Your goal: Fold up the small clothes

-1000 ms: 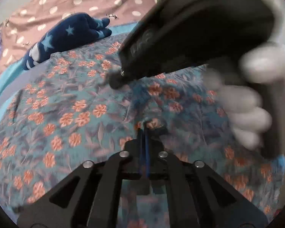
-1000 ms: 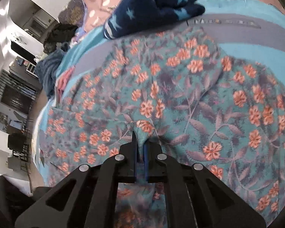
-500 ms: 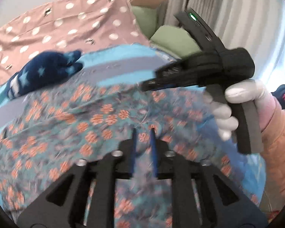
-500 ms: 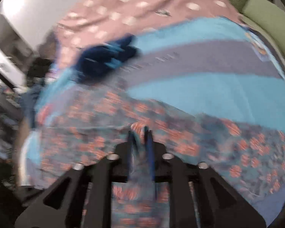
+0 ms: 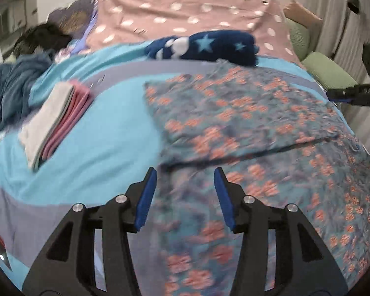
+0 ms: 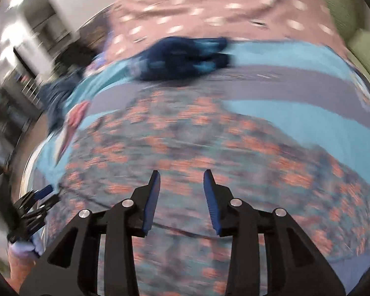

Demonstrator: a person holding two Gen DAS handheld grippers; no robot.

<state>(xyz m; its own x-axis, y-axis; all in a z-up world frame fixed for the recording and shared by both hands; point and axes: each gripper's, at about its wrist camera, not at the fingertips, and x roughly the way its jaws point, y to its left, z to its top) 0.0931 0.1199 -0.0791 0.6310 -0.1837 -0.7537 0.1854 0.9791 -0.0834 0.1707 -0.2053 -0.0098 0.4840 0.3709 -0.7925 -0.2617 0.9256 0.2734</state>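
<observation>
While its jaws have just been opening, the left gripper [image 5: 185,194] is hovering partly spread over the floral garment [image 5: 246,123], gripping nothing. That folded garment is lying on the striped bed [image 5: 98,135], beside a stack of folded cloths [image 5: 54,120] and near a starred navy cloth [image 5: 209,46]. Seen from the right wrist, the right gripper [image 6: 181,197] is likewise parting, nothing between its pads, above the blurred garment; only this view is showing the left gripper from outside.
</observation>
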